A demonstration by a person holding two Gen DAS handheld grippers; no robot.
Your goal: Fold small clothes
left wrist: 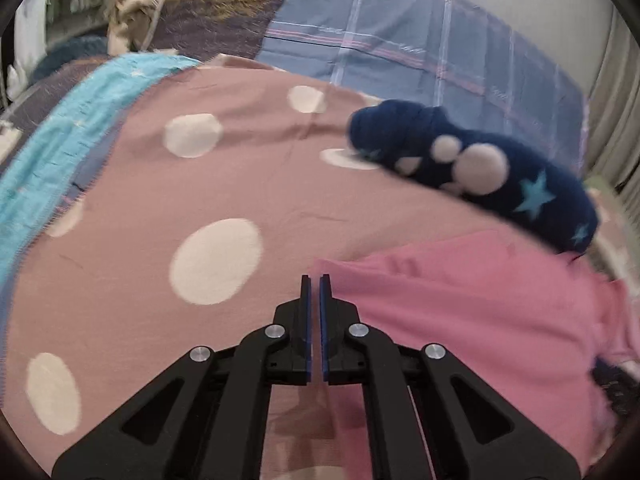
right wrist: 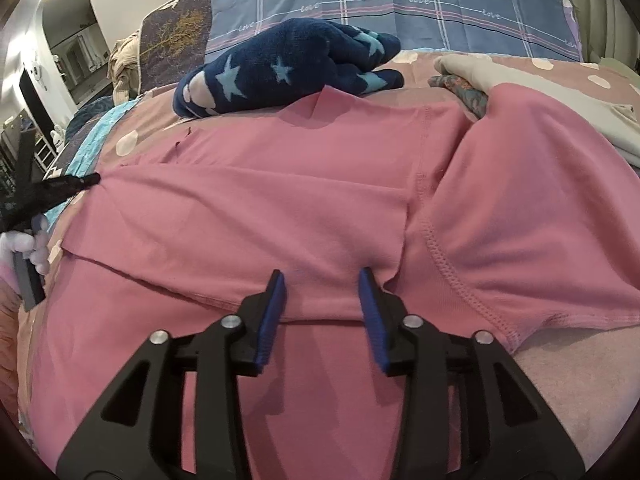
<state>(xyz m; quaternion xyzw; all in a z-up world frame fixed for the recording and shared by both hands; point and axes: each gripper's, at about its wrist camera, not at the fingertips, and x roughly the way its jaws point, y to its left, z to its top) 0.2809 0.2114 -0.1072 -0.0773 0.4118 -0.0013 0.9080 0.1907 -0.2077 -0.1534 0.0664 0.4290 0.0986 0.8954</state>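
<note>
A pink garment (right wrist: 320,208) lies spread on a dusty-pink bedspread (left wrist: 132,208) with cream dots. The right gripper (right wrist: 322,296) hovers over the garment's near hem, its blue-padded jaws wide apart with nothing between them. The left gripper (left wrist: 315,292) sits at the garment's left edge, jaws nearly together; whether they pinch cloth cannot be told. Beyond the garment rests a navy star-patterned sock bundle (right wrist: 280,68). Behind that, a blue plaid sheet (right wrist: 440,4) carries small repeated writing, too small to read.
</note>
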